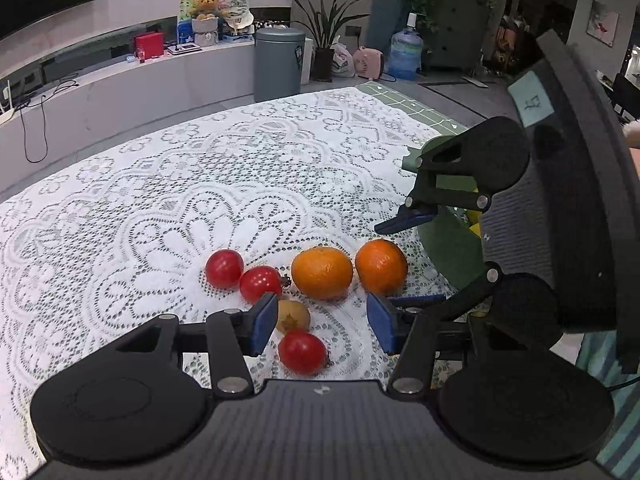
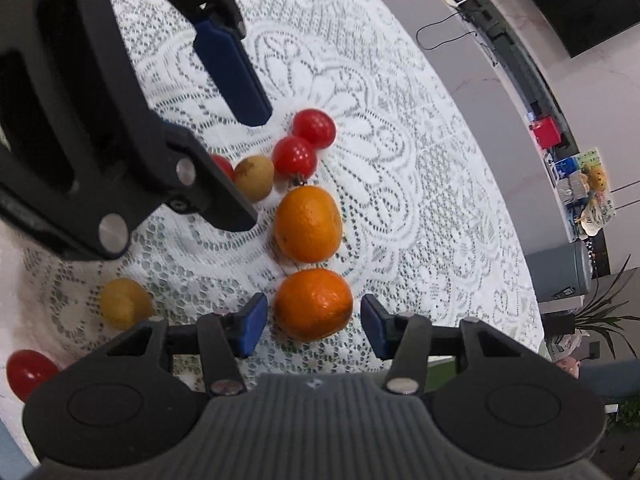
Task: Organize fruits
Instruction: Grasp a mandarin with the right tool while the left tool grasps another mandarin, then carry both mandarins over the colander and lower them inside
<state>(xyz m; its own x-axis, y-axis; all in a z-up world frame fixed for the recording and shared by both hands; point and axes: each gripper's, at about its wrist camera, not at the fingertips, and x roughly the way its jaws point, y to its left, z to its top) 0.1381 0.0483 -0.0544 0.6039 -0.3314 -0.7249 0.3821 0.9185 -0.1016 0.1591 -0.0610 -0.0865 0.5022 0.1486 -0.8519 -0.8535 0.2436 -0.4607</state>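
Note:
Fruit lies on a white lace tablecloth. In the left wrist view my left gripper is open, with a red tomato and a small brown fruit between its pads. Beyond lie two more tomatoes and two oranges. My right gripper is open around the near orange, not touching it. The second orange lies just past it. The left gripper's blue finger shows at upper left. A yellow fruit and a tomato lie at left.
A green container stands at the table's right edge, partly hidden by the right gripper. Behind the table are a grey bin, a potted plant and a water jug.

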